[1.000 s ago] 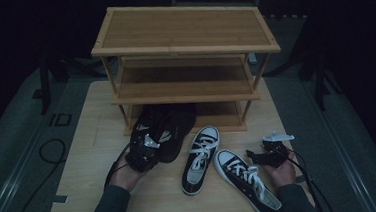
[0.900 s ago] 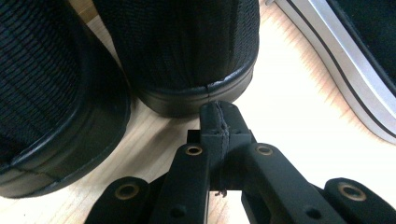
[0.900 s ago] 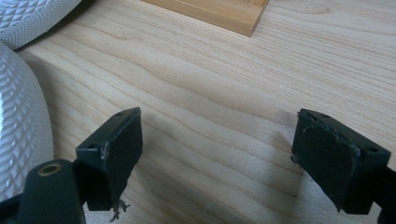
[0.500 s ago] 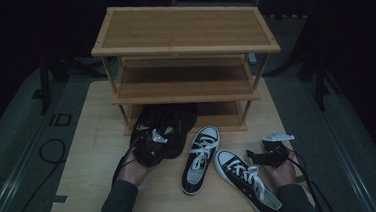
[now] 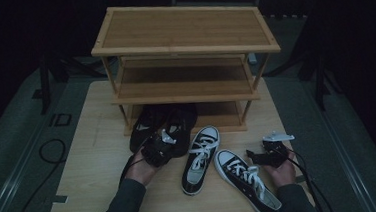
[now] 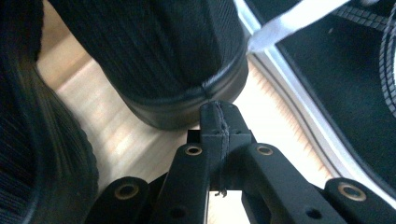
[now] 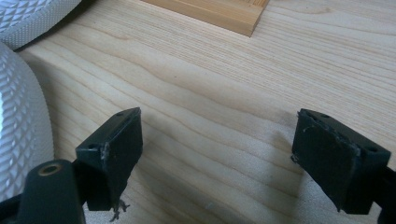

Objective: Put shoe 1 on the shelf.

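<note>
Two black shoes [image 5: 145, 126] [image 5: 179, 122] lie side by side with their toes under the bottom shelf of a wooden shoe rack [image 5: 186, 31]. My left gripper [image 5: 159, 148] sits just behind them, shut and empty. In the left gripper view its closed tips [image 6: 219, 126] touch the heel sole of one black shoe [image 6: 187, 102]. Two black-and-white sneakers [image 5: 199, 158] [image 5: 246, 182] lie on the table to the right. My right gripper [image 5: 269, 153] is low over the table beside them, open with bare wood between its jaws [image 7: 217, 149].
The light wooden table [image 5: 93, 142] has bare room at its left and front left. A rack foot [image 7: 224, 11] and a sneaker's white toe cap [image 7: 18, 140] lie close ahead of the right gripper. A cable [image 5: 49, 151] loops on the floor at the left.
My left hand has slid a little to the right, up against the black shoes' heels, jaws still shut. The right hand and the sneakers have stayed put.
</note>
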Motion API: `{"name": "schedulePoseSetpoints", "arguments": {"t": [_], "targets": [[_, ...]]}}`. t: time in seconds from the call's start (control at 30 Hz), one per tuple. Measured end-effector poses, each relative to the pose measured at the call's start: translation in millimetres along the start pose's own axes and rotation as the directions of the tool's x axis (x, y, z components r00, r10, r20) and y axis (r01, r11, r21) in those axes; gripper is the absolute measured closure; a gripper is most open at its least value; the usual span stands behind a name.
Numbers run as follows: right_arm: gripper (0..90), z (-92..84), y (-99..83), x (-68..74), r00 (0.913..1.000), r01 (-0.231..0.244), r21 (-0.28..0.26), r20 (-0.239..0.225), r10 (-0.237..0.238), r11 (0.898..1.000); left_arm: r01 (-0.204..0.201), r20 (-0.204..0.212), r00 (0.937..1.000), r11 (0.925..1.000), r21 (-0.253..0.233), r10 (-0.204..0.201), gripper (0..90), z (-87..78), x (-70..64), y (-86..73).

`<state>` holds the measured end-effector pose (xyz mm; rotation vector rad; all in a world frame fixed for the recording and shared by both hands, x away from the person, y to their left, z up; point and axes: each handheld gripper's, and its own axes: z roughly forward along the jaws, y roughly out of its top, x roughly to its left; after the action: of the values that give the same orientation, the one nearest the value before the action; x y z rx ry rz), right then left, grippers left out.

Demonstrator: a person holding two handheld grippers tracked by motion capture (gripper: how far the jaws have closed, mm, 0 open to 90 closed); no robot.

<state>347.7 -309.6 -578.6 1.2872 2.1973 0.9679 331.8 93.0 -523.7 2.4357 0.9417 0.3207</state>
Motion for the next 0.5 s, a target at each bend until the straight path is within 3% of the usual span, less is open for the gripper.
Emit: {"name": "schedulePoseSetpoints", "arguments": {"t": [0.13,0.2,0.33,0.43,0.5], "targets": [[15.8,0.0,0.0,0.0,1.0000,0.000,0.000,0.000,0.000,1.000,0.010,0.004,0.9999,0.9997,0.024,-0.010,90.0,6.5,0.7,-4.3],[15.8,0.0,0.0,0.0,1.0000,0.001,0.000,0.000,-0.001,1.000,0.028,0.020,0.9994,0.9993,0.025,-0.029,90.0,7.2,3.6,-4.5],[15.8,0.0,0.0,0.0,1.0000,0.000,0.000,0.000,0.000,1.000,0.035,0.013,0.9993,0.9992,0.018,-0.035,90.0,5.3,5.5,-3.2],[15.8,0.0,0.0,0.0,1.0000,0.000,0.000,0.000,0.000,1.000,0.058,-0.011,0.9982,0.9983,0.005,-0.058,90.0,2.7,8.2,1.5],[15.8,0.0,0.0,0.0,1.0000,0.000,0.000,0.000,0.000,1.000,0.044,-0.028,0.9986,0.9990,0.011,-0.044,90.0,2.0,6.5,2.1]]}}
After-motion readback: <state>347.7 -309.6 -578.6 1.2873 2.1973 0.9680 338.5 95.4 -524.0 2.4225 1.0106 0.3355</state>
